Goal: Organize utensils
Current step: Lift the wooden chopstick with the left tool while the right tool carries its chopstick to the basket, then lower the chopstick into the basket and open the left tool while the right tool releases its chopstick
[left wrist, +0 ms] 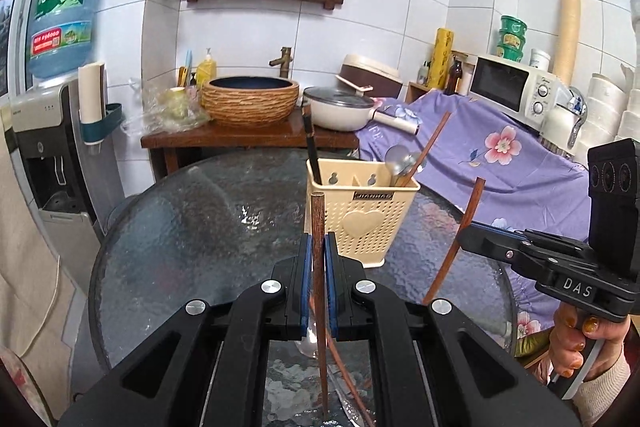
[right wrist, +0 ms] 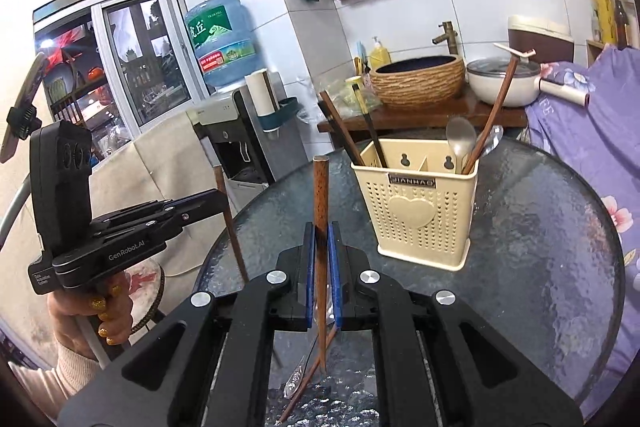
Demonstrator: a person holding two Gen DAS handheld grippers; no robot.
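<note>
A chopstick [left wrist: 319,267] is clamped upright between the pads of the left hand-held gripper [left wrist: 319,267], and a second chopstick [right wrist: 321,227] is likewise clenched by the right hand-held gripper [right wrist: 321,259]; both are held just above the glass surface [left wrist: 180,227]. Beneath the grippers, a loose chopstick [right wrist: 308,379] and a spoon [right wrist: 296,379] are seen lying on the surface, not yet sorted. Farther off, slightly to the right, the holder [left wrist: 362,219] stands with chopsticks in its left compartment and spoons plus one chopstick in its right. A long stick gripped near its middle may, it is judged, pivot in the pads or strike the holder's rim and tip the light holder; the sticks already leaning in it could also block entry. Beyond the surface, a basin [left wrist: 250,99] and a pot [left wrist: 340,107] are set well apart from the work.
</note>
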